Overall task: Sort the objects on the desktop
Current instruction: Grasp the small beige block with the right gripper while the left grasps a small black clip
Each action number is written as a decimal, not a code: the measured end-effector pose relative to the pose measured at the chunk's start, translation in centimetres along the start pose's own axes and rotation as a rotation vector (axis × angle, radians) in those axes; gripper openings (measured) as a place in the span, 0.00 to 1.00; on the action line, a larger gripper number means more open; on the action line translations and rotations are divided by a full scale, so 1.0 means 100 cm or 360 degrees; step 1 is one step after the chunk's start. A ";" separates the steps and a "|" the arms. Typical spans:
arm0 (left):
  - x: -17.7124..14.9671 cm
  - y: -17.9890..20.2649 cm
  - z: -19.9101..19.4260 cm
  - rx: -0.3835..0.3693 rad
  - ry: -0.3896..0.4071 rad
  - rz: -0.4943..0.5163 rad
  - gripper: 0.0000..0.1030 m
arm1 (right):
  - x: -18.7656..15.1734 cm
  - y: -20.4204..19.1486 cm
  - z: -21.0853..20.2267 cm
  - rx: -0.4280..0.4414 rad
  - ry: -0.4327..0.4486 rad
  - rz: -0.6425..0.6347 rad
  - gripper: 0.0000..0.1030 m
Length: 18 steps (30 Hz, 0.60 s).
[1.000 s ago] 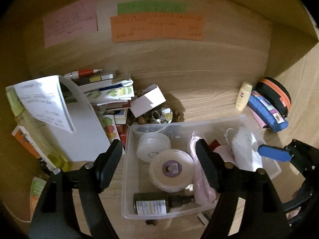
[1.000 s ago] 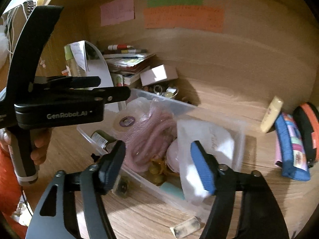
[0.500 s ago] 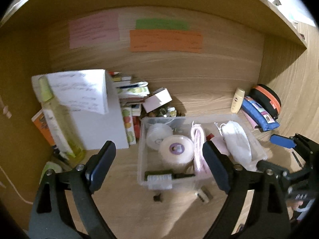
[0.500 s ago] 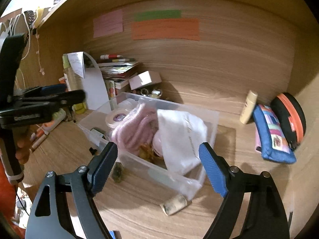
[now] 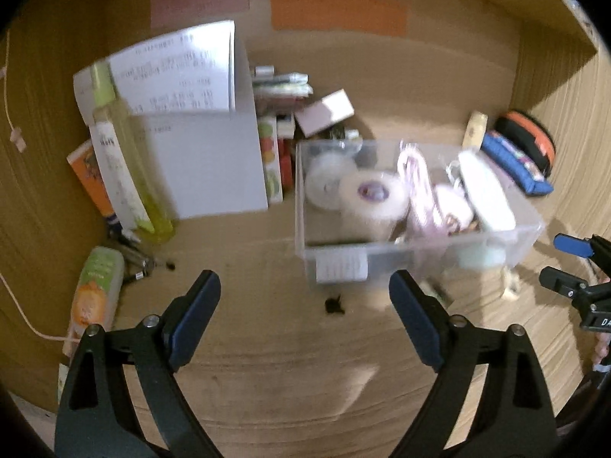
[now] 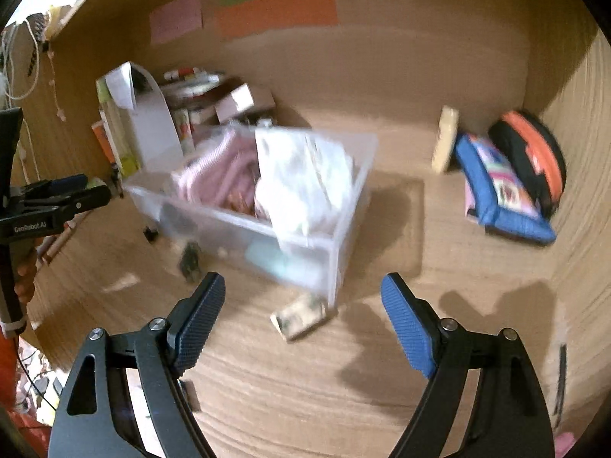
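Both claws were spread wide and held nothing: the left gripper [image 5: 303, 301] hung over bare desk [image 5: 267, 362] near the bin [image 5: 382, 263], the right gripper [image 6: 301, 301] just short of a small packet [image 6: 299, 318] lying against the bin's near corner. That packet looked the likeliest pick; a low, level approach straddling it, clear of the bin wall, would serve best. Only the left view showed the tape rolls [image 5: 366, 194] and a green bottle [image 5: 126, 175]; both views were blurred.
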<state>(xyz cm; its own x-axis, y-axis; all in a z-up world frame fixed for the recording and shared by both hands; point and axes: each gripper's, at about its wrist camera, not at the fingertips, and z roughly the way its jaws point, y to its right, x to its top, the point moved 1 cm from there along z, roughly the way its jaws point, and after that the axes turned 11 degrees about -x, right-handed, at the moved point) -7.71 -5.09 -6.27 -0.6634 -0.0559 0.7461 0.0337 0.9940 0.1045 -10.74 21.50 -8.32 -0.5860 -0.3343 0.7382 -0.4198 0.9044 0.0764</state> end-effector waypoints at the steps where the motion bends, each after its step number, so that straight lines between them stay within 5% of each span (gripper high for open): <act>1: -0.005 0.000 0.004 -0.0002 -0.0024 -0.0001 0.88 | -0.003 0.000 0.004 0.0007 -0.0023 -0.0002 0.79; 10: -0.016 -0.003 0.033 -0.0080 -0.0168 -0.0027 0.71 | -0.017 -0.007 0.033 0.0072 -0.0192 -0.0105 0.77; 18: -0.015 -0.002 0.049 -0.0126 -0.0216 -0.0046 0.57 | -0.016 -0.006 0.049 0.0123 -0.0290 -0.0111 0.59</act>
<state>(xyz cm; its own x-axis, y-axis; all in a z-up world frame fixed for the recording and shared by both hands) -10.38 -4.79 -10.65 -0.7596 -0.0661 0.6470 0.0684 0.9812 0.1805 -12.92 20.15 -12.83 -0.6662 -0.4443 0.5990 -0.5118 0.8566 0.0662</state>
